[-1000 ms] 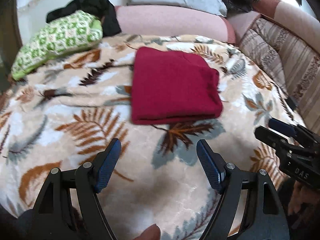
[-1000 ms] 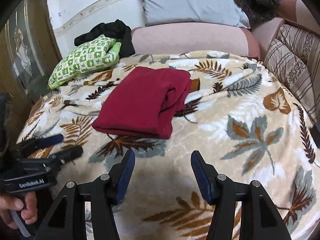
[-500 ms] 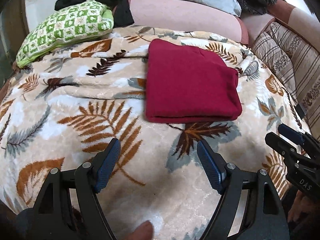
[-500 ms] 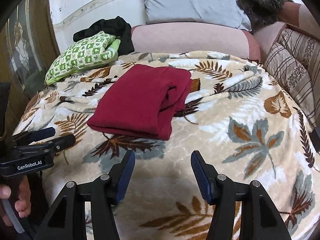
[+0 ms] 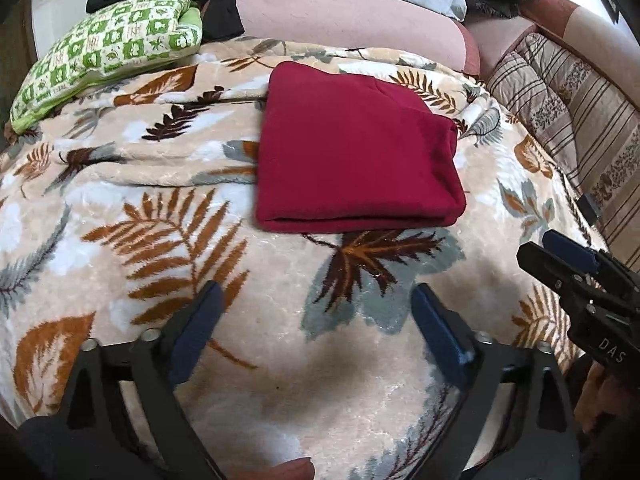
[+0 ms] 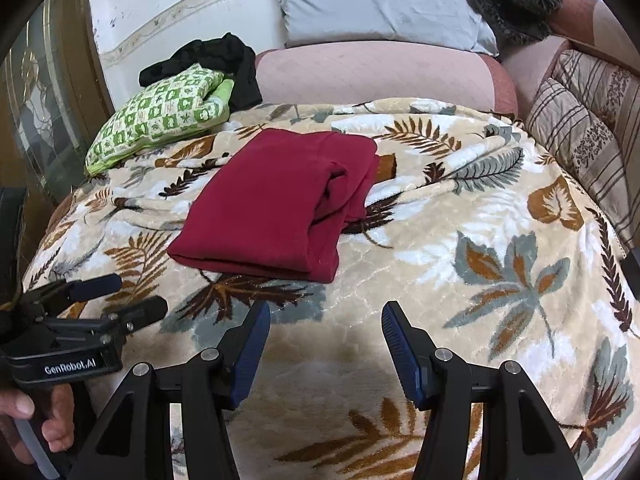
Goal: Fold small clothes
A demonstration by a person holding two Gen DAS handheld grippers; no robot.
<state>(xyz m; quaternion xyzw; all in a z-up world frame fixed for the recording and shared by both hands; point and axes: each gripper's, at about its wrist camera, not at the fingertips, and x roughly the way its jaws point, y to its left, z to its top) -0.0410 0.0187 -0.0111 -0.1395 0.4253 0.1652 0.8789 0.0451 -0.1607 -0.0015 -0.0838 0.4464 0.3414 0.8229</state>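
Observation:
A dark red garment (image 5: 356,152) lies folded into a rectangle on the leaf-patterned blanket (image 5: 160,208); it also shows in the right wrist view (image 6: 276,204), with bunched layers on its right side. My left gripper (image 5: 316,300) is open and empty, held above the blanket short of the garment's near edge. My right gripper (image 6: 325,318) is open and empty, also short of the garment. The right gripper shows at the right edge of the left wrist view (image 5: 560,256), and the left gripper shows at the left of the right wrist view (image 6: 120,296).
A green patterned pillow (image 6: 160,114) and a black garment (image 6: 216,60) lie at the back left. A pink bolster (image 6: 376,72) and a grey pillow (image 6: 380,0) line the back. Striped cushions (image 6: 588,136) stand along the right.
Both grippers have drawn back slightly and tilted, so the garment sits lower and more central in view. The garment itself has not moved. Both stay open.

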